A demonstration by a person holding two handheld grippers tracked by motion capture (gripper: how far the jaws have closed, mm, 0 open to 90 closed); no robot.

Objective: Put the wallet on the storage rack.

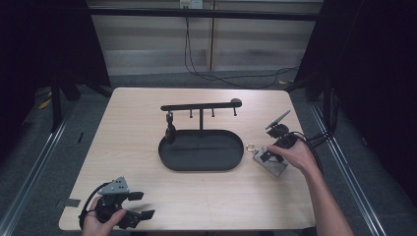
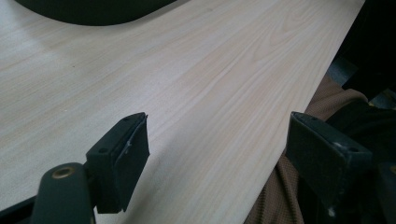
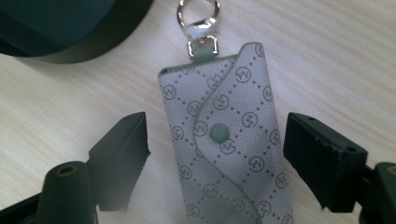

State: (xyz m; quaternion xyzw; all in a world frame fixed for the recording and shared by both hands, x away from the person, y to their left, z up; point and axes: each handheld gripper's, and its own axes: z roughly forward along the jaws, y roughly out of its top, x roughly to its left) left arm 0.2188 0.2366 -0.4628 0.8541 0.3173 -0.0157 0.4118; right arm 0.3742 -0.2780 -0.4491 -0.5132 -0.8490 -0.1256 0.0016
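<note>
We have the right gripper (image 3: 212, 140) poised over the grey key pouch (image 3: 229, 144), which lies flat on the table (image 3: 70, 107) between its two jaws, snap button up and metal clasp (image 3: 198, 21) pointing away from us. The jaws stand apart with a gap on each side of the pouch; neither pad touches the fabric yet. To grip it well, we judge we should come lower until the pads flank the pouch's long edges near the button, then close evenly, since it sits a little nearer the right-hand jaw. Pinching too high would likely only crease the flap. The black oval tray (image 1: 201, 150) with its hook stand (image 1: 201, 105) lies just beyond the clasp. Our left gripper (image 2: 217, 144) hangs wide open over bare table at the near edge, holding nothing.
</note>
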